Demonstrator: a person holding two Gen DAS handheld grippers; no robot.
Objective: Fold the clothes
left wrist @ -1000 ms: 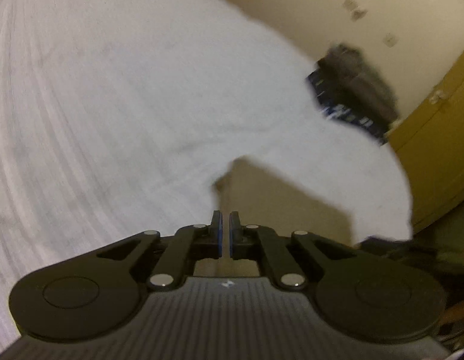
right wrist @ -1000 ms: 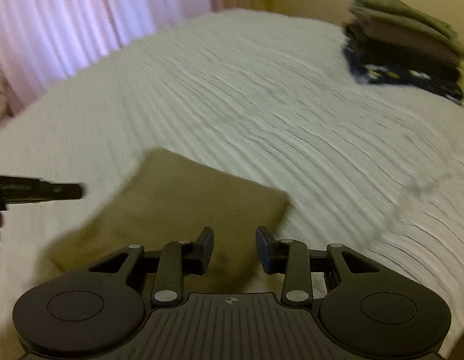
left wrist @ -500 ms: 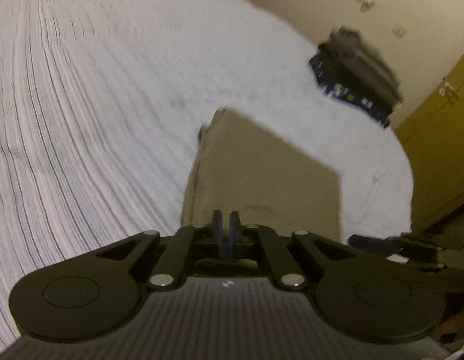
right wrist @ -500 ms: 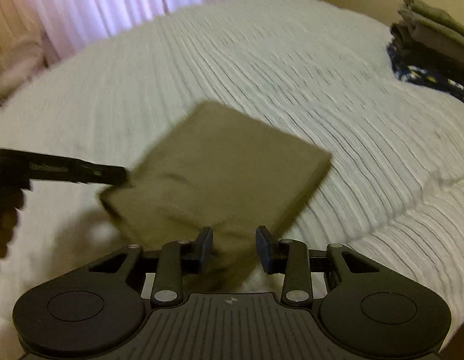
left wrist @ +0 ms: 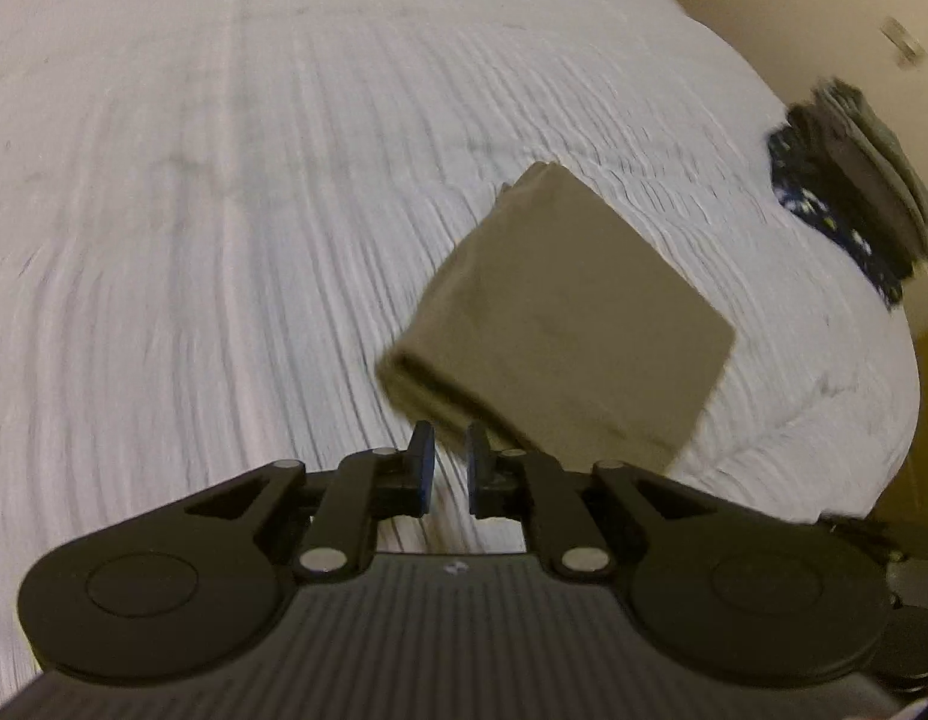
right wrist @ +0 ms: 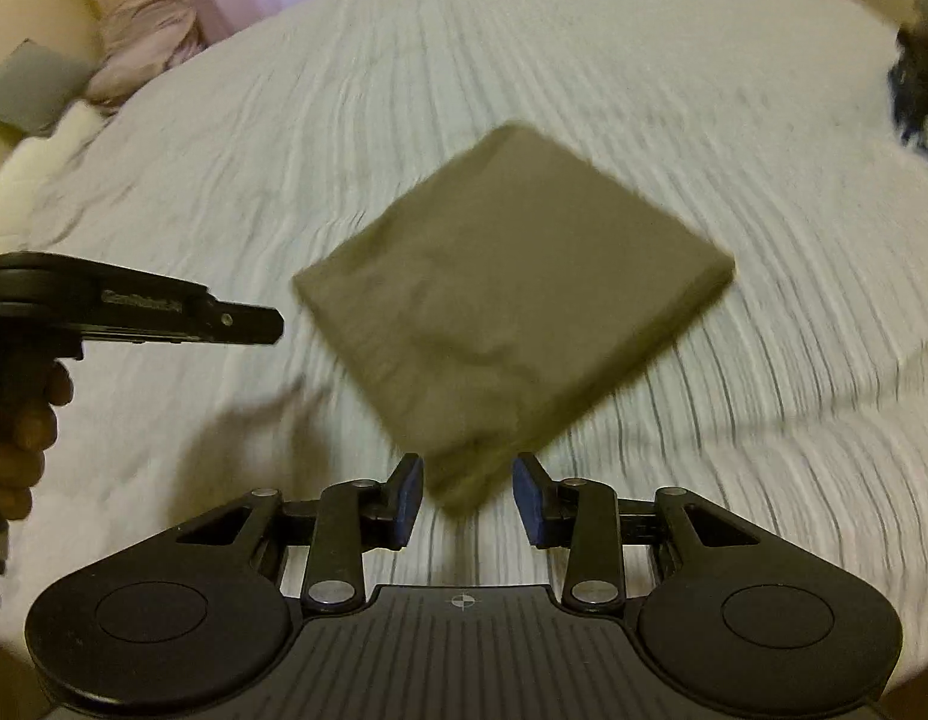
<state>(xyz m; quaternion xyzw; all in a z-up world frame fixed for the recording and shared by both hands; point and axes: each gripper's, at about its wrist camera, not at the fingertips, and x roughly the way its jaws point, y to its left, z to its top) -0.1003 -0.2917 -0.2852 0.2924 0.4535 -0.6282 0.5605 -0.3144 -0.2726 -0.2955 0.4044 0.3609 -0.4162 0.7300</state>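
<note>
A folded olive-brown garment point(left wrist: 559, 324) lies as a flat square on the white ribbed bedspread point(left wrist: 224, 210); it also shows in the right wrist view point(right wrist: 511, 294). My left gripper point(left wrist: 444, 468) is slightly open and empty, just short of the garment's near left corner. It shows from the side in the right wrist view point(right wrist: 248, 324), left of the garment. My right gripper point(right wrist: 468, 501) is open and empty, its fingers on either side of the garment's near corner.
A stack of folded dark clothes point(left wrist: 853, 186) sits at the bed's far right edge by the wall, blurred in the right wrist view point(right wrist: 919, 84). Pink and white bedding point(right wrist: 140, 42) lies at the far left by the curtain.
My left gripper was shut on the garment and has opened and let it go. The garment has dropped flat on the bed. Both grippers have drawn back from it.
</note>
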